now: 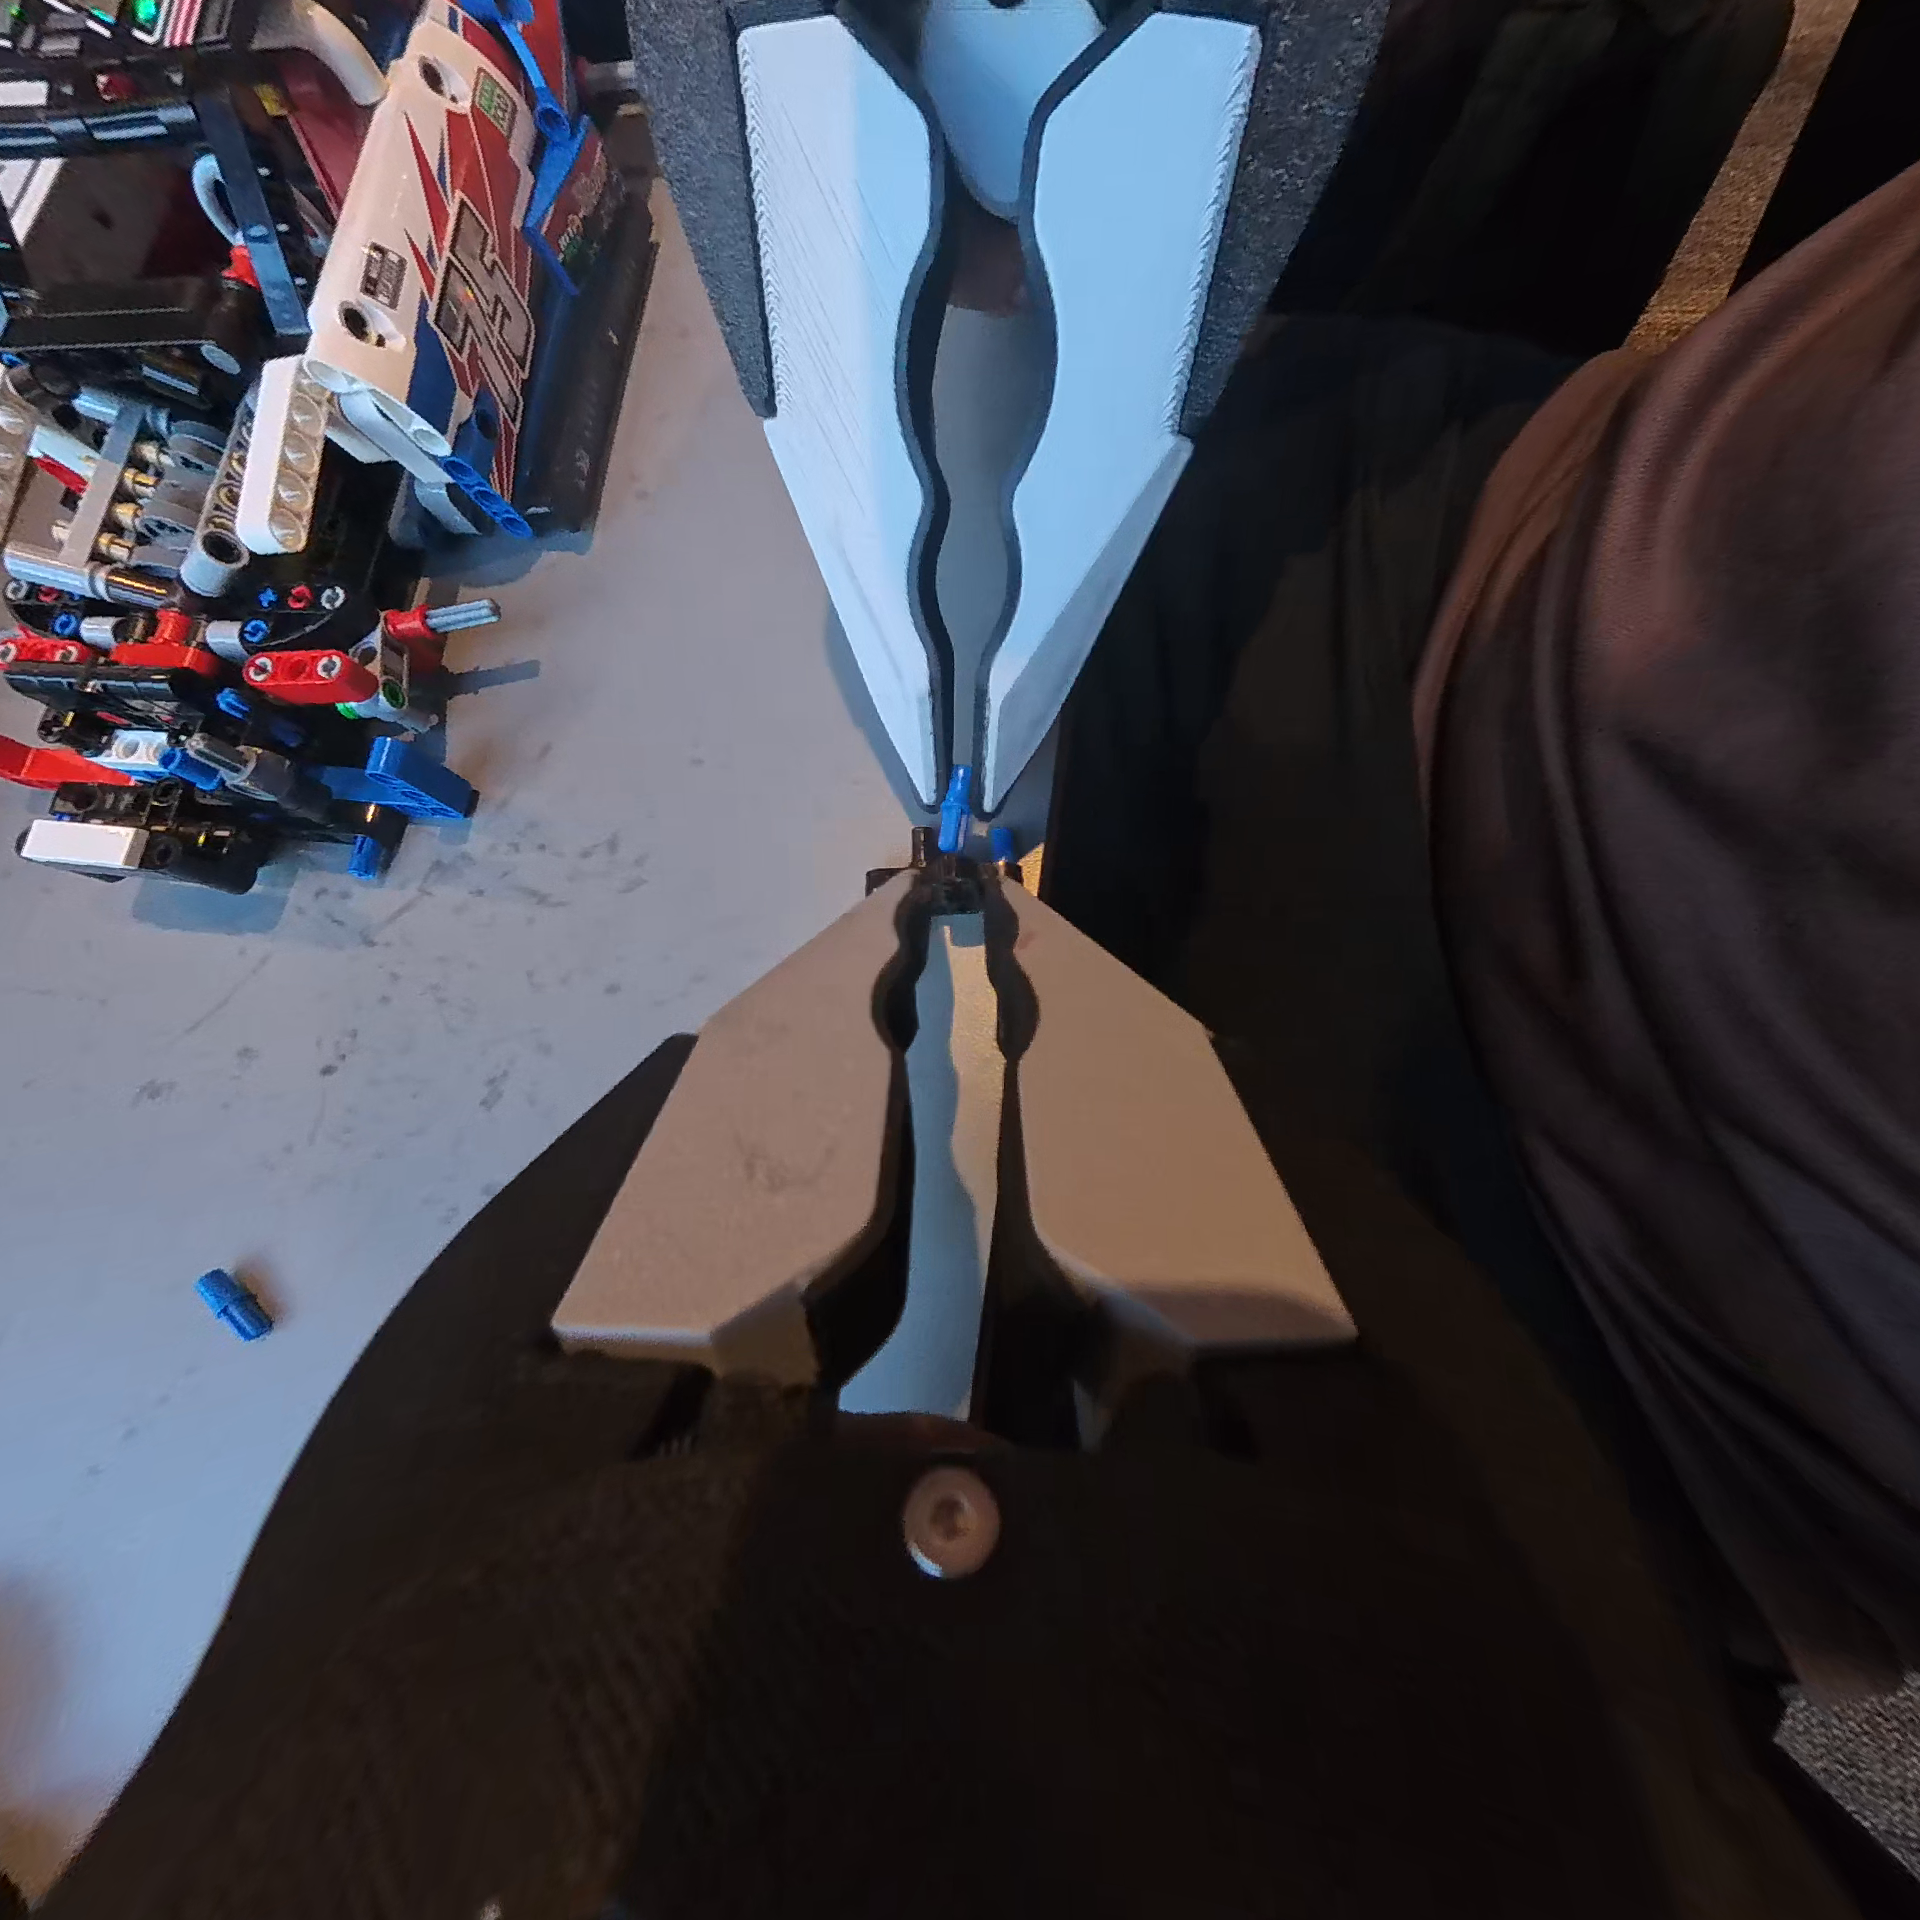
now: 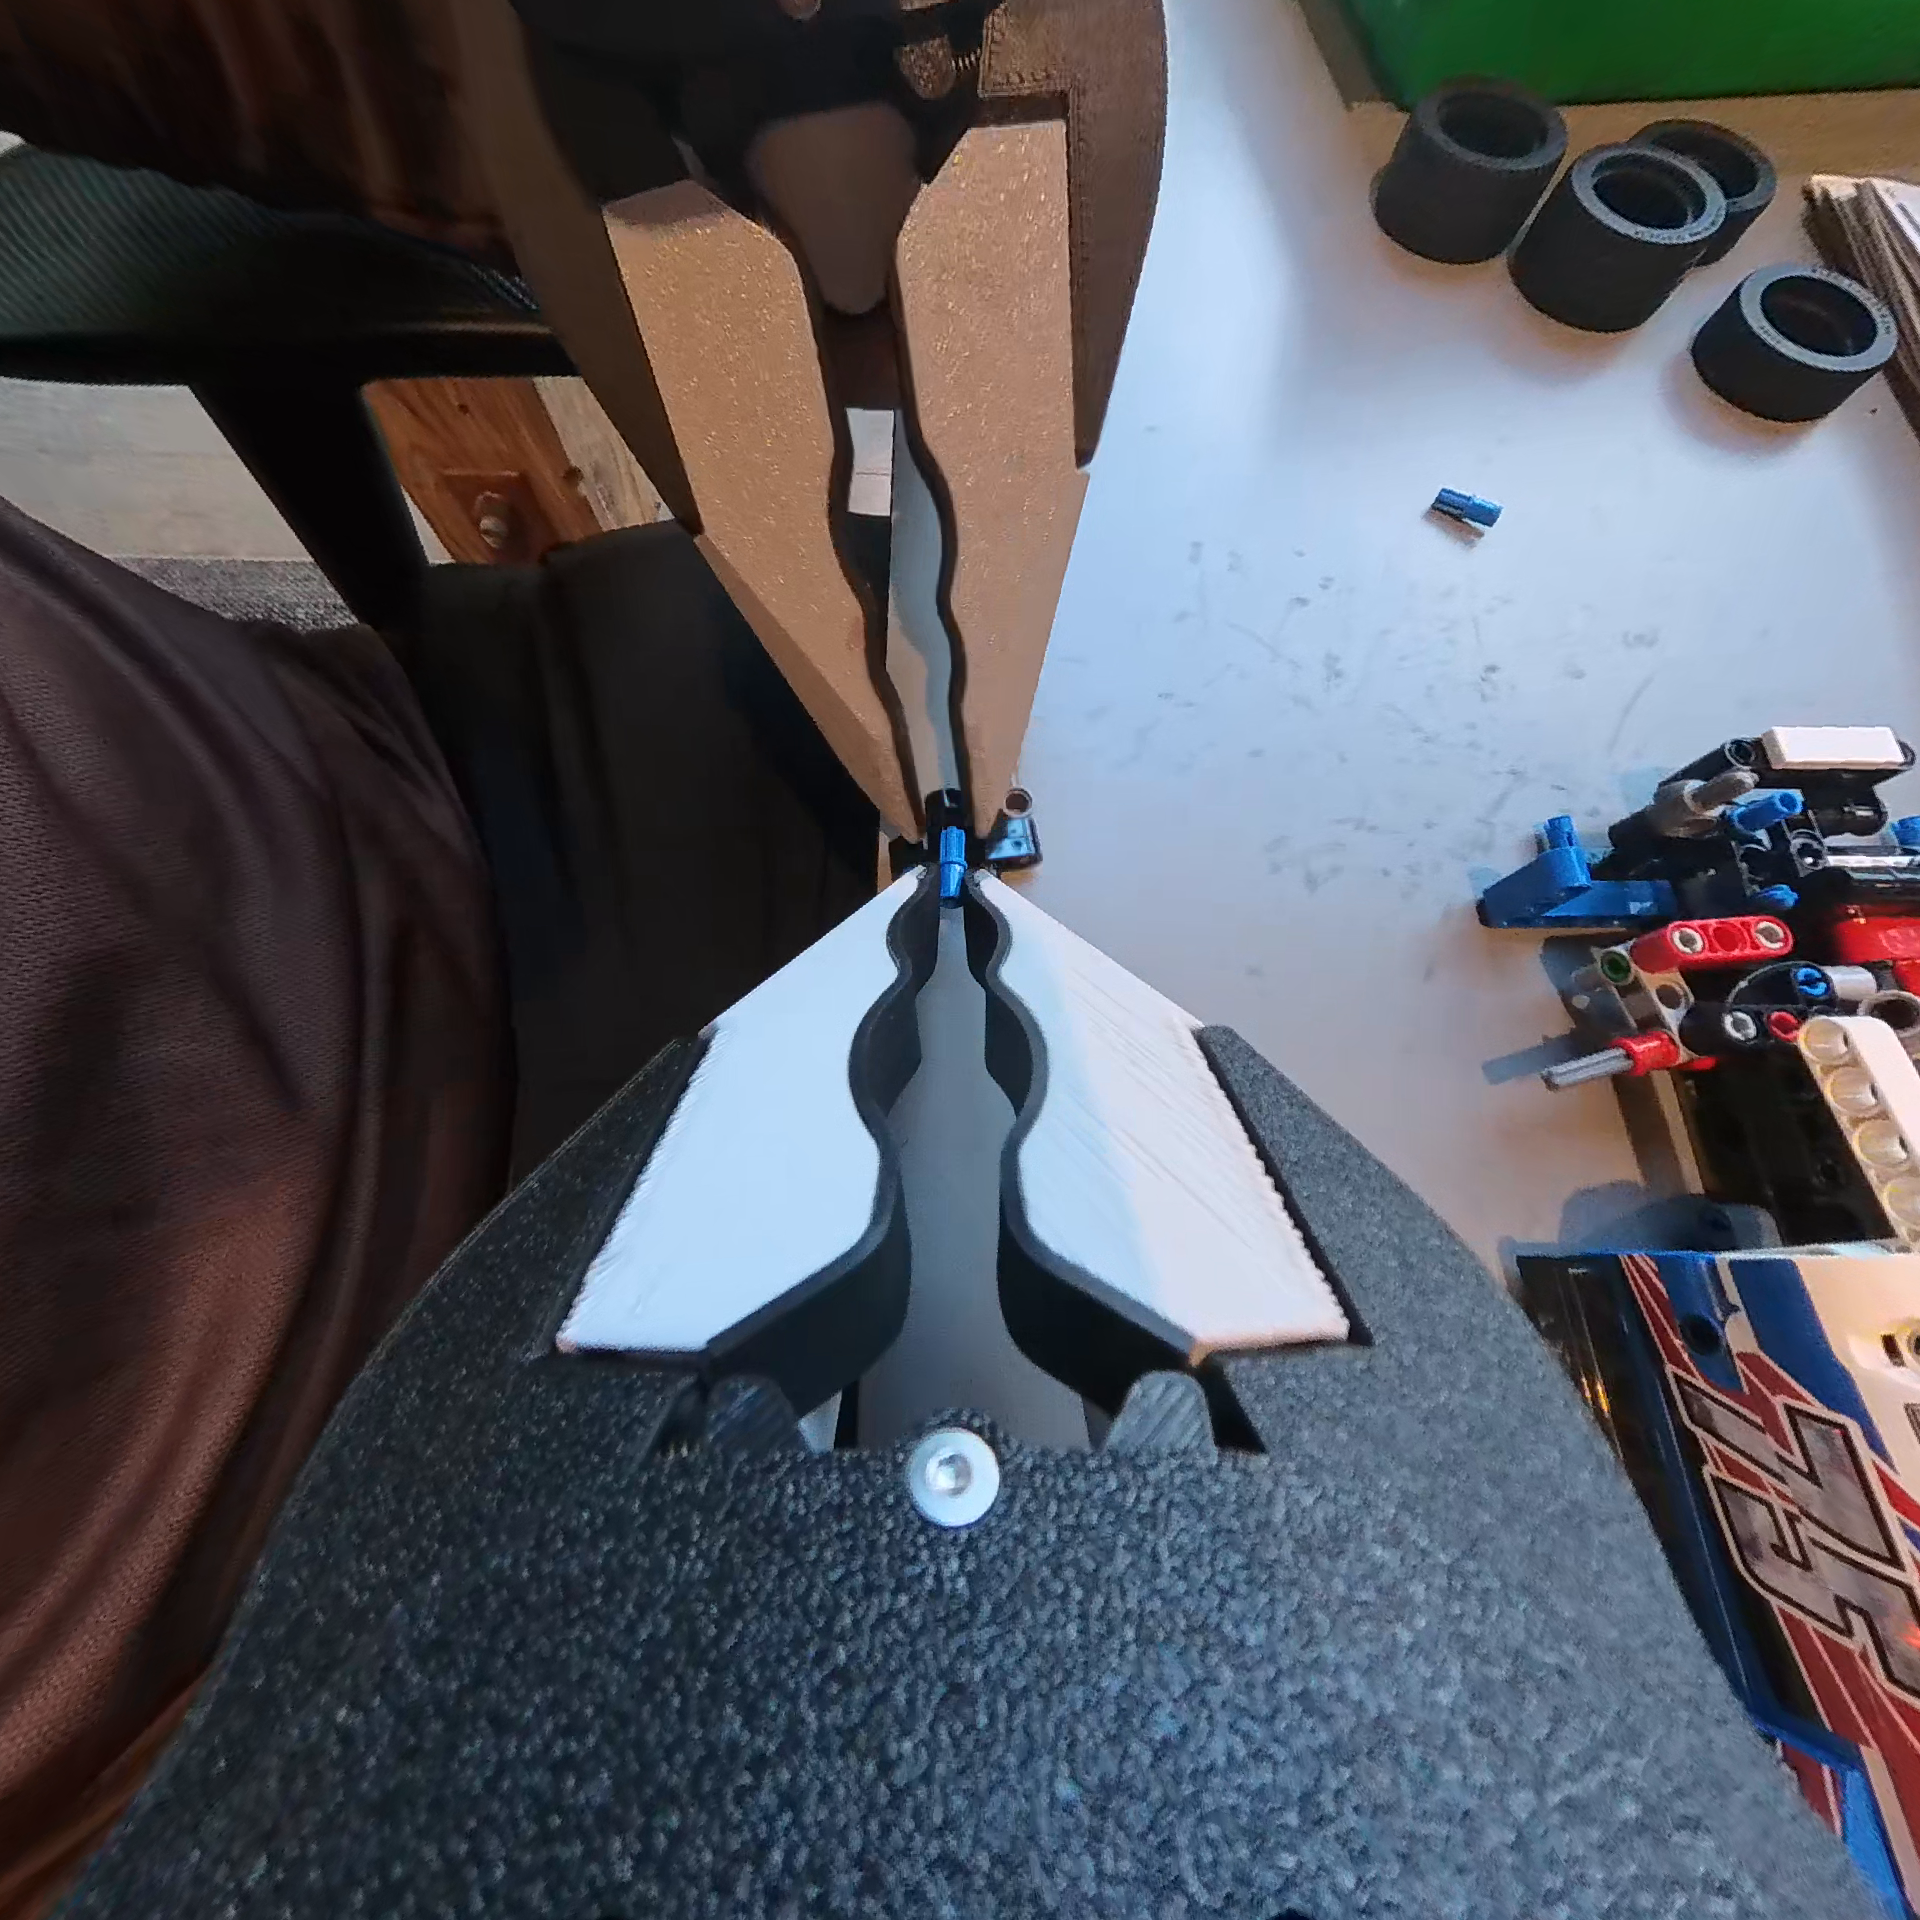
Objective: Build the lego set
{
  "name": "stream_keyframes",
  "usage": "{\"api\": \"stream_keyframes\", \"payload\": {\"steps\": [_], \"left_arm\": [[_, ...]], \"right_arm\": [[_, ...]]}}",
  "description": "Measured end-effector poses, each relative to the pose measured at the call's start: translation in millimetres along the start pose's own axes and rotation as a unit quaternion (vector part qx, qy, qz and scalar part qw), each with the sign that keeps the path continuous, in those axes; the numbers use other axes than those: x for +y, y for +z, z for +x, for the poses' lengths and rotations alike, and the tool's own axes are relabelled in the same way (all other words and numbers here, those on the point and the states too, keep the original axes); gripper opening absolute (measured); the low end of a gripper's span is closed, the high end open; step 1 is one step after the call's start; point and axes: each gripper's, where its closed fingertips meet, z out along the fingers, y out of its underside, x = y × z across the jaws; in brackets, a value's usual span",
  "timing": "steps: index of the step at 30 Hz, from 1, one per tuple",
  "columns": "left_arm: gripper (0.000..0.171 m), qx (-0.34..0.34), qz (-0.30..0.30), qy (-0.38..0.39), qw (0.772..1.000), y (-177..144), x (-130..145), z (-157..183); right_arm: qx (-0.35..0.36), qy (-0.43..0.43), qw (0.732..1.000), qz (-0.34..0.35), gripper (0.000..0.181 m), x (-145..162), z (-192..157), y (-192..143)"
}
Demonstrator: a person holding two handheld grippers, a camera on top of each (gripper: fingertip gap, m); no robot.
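Note:
My left gripper, with grey fingers, is shut on a small black lego connector and holds it over the table's near edge. My right gripper, with white fingers, is shut on a blue pin and faces the left one tip to tip. The pin's free end touches the black connector. In the left wrist view the right gripper comes from the top with the blue pin. A second blue pin sticks out of the connector. The left gripper also shows in the right wrist view.
The partly built lego car with white, red and blue panels lies on the white table; it also shows in the right wrist view. A loose blue pin lies apart. Several black tyres stand at the back. A person's dark-shirted torso is close. Both grippers' tips are close together, under 4 cm apart.

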Motion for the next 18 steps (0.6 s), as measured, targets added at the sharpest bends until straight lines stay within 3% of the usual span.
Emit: {"api": "stream_keyframes", "payload": {"steps": [18], "left_arm": [[0.005,0.016,-0.009,0.012,1.0,2.5,-1.6,0.7]], "right_arm": [[-0.01,0.007,1.0,0.005,0.004,-2.1,-2.1,0.1]]}}
